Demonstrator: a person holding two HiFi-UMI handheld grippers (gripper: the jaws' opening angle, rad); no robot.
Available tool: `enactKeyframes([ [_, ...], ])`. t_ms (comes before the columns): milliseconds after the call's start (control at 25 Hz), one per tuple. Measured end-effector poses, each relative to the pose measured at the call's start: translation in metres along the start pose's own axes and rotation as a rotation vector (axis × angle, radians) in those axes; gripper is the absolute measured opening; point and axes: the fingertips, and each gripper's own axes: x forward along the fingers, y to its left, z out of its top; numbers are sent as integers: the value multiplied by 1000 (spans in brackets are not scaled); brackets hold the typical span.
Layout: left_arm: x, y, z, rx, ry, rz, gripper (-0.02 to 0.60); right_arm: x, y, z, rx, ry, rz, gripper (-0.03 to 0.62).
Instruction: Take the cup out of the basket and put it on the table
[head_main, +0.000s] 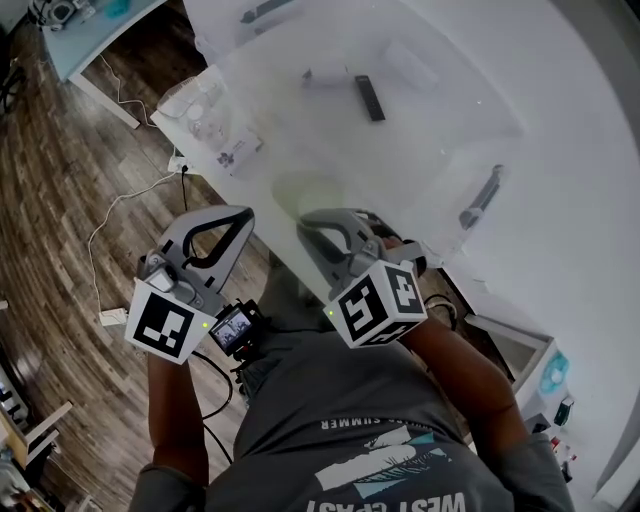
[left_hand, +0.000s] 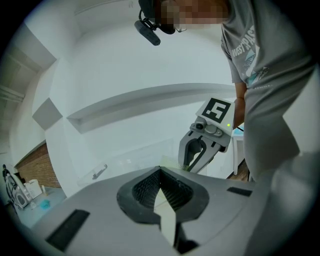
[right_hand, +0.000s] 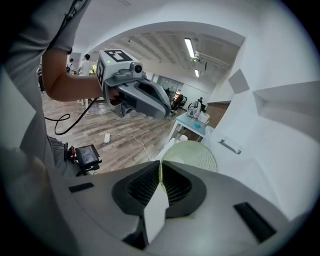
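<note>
Floor (head_main: 60, 190) of wood planks is seen at far left, with a white cable (head_main: 105, 225) lying on it. The left gripper (left_hand: 160, 170) is held off the desk edge, over the floor. Its jaws are pressed together with nothing between them.

Just to its right, the right gripper (right_hand: 160, 164) is clamped on the wall of a pale green translucent cup (right_hand: 192, 156), with a thin green edge pinched between the pads. The two grippers are held side by side, near each other but not touching.

In the head view the cup is seen at the near edge of the white desk (head_main: 580, 230), right at the near wall of the clear plastic basket (head_main: 440, 100). Whether it is inside the basket or just outside cannot be told.

Further back in the basket a black bar-shaped item (head_main: 370, 98) is seen lying flat. A grey handle-like piece (head_main: 480, 198) is seen at the basket's right side.
</note>
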Motion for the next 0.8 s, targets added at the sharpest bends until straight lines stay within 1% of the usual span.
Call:
enactKeyframes([
  [400, -3, -1, -27, -61, 26, 18, 8, 46, 24, -44, 24, 82, 90, 29],
  [800, -7, -3, -47, -105, 47, 39, 8, 77, 45, -75, 41, 150, 172, 29],
])
